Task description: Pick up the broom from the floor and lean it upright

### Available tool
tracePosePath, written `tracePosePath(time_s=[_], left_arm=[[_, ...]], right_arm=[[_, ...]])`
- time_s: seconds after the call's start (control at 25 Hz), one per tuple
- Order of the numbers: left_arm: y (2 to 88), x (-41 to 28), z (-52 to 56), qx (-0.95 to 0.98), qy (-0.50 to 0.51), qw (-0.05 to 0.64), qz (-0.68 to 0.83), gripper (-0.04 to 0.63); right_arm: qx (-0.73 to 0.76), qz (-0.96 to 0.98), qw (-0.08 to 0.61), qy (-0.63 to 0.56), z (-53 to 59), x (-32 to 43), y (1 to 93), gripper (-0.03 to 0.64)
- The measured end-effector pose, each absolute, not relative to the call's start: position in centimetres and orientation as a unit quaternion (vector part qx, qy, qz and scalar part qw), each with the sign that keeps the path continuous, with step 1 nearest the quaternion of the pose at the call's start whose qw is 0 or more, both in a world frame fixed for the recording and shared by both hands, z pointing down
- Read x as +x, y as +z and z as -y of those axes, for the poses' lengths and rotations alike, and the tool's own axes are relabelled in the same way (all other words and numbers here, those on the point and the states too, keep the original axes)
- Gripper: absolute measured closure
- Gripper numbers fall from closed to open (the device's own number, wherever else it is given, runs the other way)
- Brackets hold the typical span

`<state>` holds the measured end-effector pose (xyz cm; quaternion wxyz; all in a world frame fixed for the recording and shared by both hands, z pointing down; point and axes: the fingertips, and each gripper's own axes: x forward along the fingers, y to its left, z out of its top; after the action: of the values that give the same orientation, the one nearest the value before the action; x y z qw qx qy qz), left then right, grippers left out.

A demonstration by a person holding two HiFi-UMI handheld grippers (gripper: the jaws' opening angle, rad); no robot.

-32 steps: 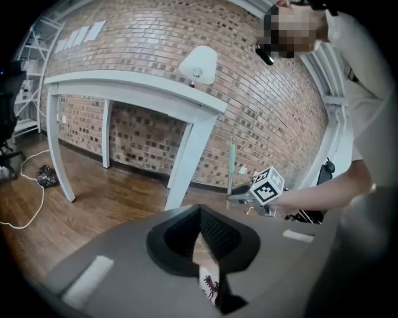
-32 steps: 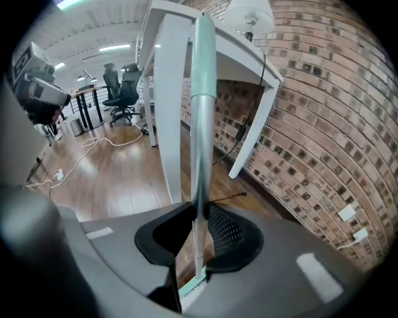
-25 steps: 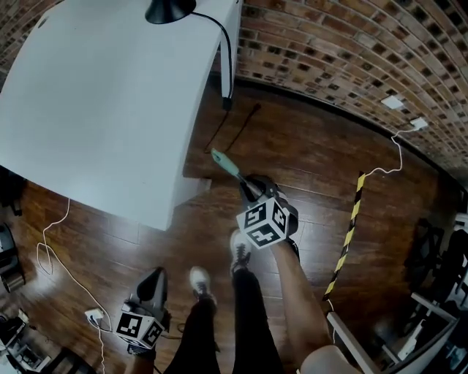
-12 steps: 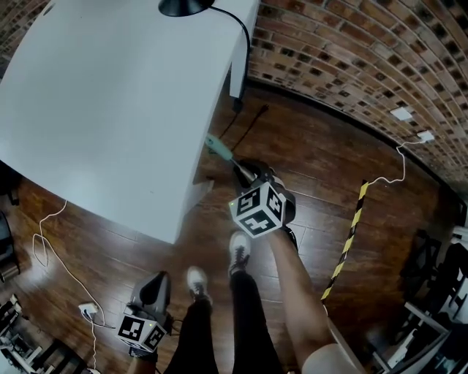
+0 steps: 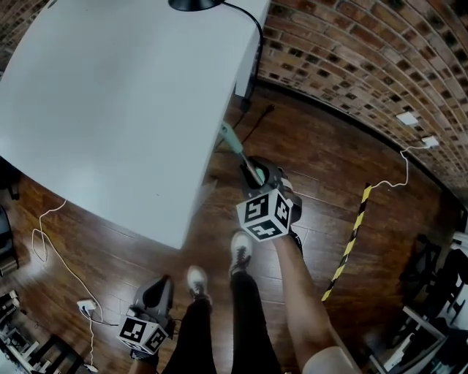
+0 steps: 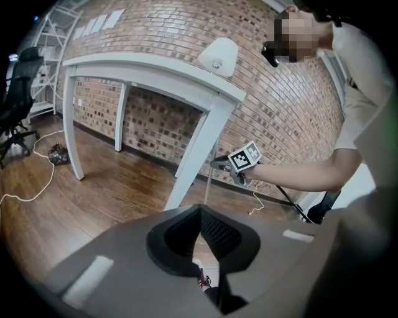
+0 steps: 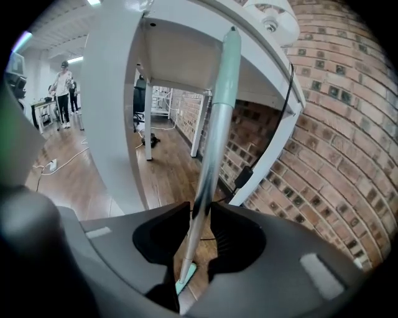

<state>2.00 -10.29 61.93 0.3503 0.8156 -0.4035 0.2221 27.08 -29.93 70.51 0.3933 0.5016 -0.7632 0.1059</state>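
The broom stands nearly upright. Its silver handle [image 7: 211,143] with a teal grip [image 7: 229,56] rises to the white table's edge [image 7: 186,37], and its teal head [image 7: 185,277] is on the floor below. In the head view the teal grip [image 5: 231,136] touches the table edge [image 5: 212,146]. My right gripper [image 5: 254,172] has just been opening; the handle is still between its jaws, loosely. My left gripper [image 5: 155,291] hangs low by the person's left leg, shut and empty. From the left gripper view, the handle [image 6: 208,180] stands beside the table leg [image 6: 196,155].
A black lamp [image 5: 191,4] and its cord are at the table's far corner. A brick wall [image 5: 365,66] runs behind. Yellow-black tape [image 5: 352,234] lies on the wood floor at right, and a white cable [image 5: 51,241] at left. The person's shoes [image 5: 240,248] are just below the right gripper.
The right gripper carried the broom handle leftward until the teal grip reached the table edge. The left gripper stayed low at the left.
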Motion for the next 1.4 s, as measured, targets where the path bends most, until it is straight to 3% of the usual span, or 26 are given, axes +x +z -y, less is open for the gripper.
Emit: tracePosePath(time_s=[0.6,0.96,1.4], left_arm=[[62.0,2.9,10.8,0.821,0.224,0.35,0.392,0.595],[60.4,2.6,11.9,0.834,0.225,0.322,0.388,0.595],[49.6,1.2,15.9,0.876,0.187,0.247,0.37,0.595]], right_arm=[[0.491,0.773,0.385,0.112,28.7,27.5,70.3,0.479],[0.544,0.75,0.337,0.169,23.5,30.4,67.9,0.49],[0.689,0.664,0.238,0.169,16.7,35.3,49.8,0.553]])
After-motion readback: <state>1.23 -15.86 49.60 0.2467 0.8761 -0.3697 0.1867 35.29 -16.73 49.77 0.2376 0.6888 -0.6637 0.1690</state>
